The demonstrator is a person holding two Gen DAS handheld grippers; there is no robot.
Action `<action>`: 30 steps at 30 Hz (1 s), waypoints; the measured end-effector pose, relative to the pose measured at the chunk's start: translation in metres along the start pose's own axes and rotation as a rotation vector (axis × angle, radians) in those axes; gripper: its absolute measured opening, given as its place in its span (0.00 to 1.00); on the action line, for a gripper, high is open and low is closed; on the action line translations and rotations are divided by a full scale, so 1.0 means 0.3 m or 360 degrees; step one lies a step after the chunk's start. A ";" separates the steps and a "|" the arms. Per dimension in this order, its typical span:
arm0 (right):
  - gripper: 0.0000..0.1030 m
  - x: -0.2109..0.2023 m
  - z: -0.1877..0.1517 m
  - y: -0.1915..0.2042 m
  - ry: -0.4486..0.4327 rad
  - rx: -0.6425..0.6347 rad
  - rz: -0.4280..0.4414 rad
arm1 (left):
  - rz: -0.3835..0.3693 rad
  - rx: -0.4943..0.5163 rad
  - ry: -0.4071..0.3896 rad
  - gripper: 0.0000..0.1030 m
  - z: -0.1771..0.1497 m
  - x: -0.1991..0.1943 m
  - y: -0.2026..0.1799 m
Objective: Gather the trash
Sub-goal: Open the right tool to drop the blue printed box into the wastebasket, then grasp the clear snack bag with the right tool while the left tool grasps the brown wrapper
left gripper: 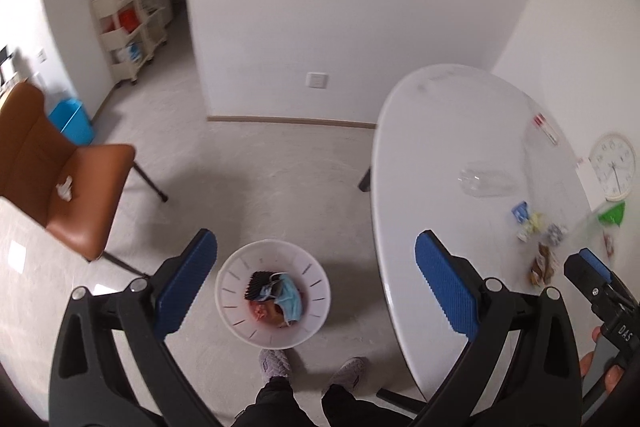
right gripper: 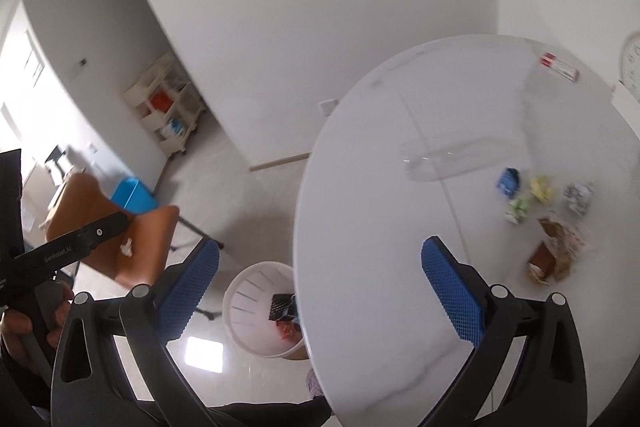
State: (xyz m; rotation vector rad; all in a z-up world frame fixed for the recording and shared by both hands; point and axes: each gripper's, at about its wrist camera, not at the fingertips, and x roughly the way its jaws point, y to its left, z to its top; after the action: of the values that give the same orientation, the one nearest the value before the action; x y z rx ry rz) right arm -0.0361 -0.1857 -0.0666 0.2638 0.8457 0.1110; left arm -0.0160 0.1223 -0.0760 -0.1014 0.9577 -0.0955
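Trash sits in two places. We see a blue face mask (left gripper: 289,297) and dark scraps in the white bin (left gripper: 236,323) on the floor beside the round white table (left gripper: 420,163), and crumpled wrappers (right gripper: 532,193), a brown wrapper (right gripper: 554,251) and a clear plastic bottle (right gripper: 444,159) on the tabletop. Our left gripper (left gripper: 316,287) hangs above the bin, jaws spread wide, holding nothing. Our right gripper (right gripper: 320,291) is likewise wide apart and empty, over the table's edge.

Left of your white table (left gripper: 420,155) stands a brown chair (left gripper: 80,187); beyond it, a cream shelf cart (left gripper: 130,27); a clock (left gripper: 614,165) leans at the table's far-right edge.
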 end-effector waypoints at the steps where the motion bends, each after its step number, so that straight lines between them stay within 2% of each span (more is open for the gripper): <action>1: 0.98 -0.005 -0.005 -0.018 -0.0002 0.0021 -0.0009 | -0.0005 0.0023 0.0002 0.92 0.000 0.002 -0.019; 12: 0.98 -0.023 -0.049 -0.087 0.0001 0.0086 -0.0069 | -0.0002 0.0120 0.0040 0.92 -0.004 0.023 -0.110; 18: 0.98 -0.015 -0.131 -0.171 0.0077 0.0146 -0.0174 | -0.0100 0.0264 0.0126 0.92 -0.044 0.062 -0.225; 23: 0.98 -0.037 -0.205 -0.302 0.0125 0.0282 -0.0271 | -0.0186 0.0442 0.0201 0.92 -0.082 0.102 -0.384; 30: 0.98 -0.076 -0.277 -0.539 0.0119 0.0474 -0.0401 | -0.0226 0.0633 0.0251 0.92 -0.119 0.137 -0.571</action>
State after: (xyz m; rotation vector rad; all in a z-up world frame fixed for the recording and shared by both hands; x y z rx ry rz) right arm -0.1148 -0.3303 -0.1471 0.4314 0.9629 -0.2436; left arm -0.0279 -0.0543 -0.1077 0.2081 1.0714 -0.4274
